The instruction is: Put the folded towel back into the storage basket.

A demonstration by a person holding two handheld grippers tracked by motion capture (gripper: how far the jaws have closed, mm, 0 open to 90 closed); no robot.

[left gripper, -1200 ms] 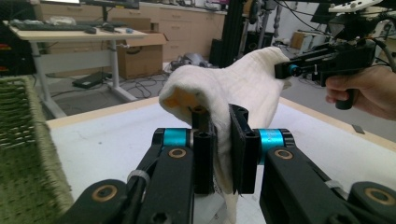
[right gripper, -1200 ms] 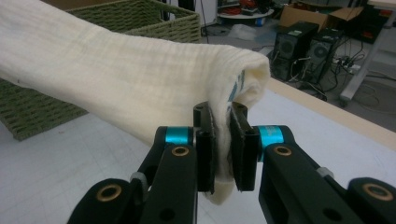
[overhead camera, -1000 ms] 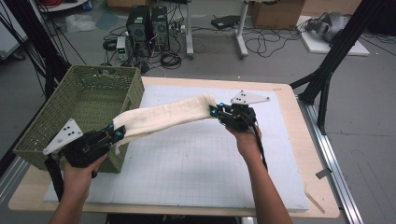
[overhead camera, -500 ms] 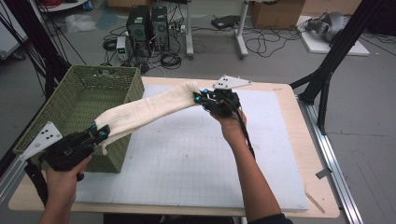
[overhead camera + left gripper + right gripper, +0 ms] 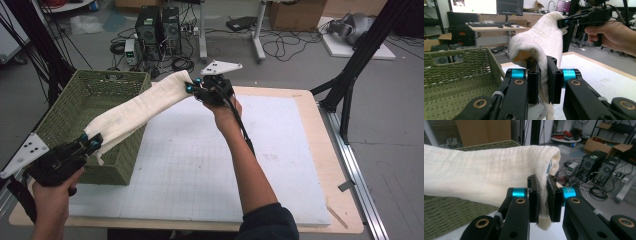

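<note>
Your left gripper [image 5: 92, 145] and right gripper [image 5: 192, 86] each pinch one end of the cream towel [image 5: 137, 107], stretched in the air over the green basket's [image 5: 60, 117] right rim, above the worktop [image 5: 200, 165].

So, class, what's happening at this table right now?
A person holds a cream cloth stretched in the air between two hand-held grippers. The left gripper is shut on one end near the front of the green woven basket, and the right gripper is shut on the other end, raised above the far side of the white mat. The cloth hangs over the basket's right edge.
</note>
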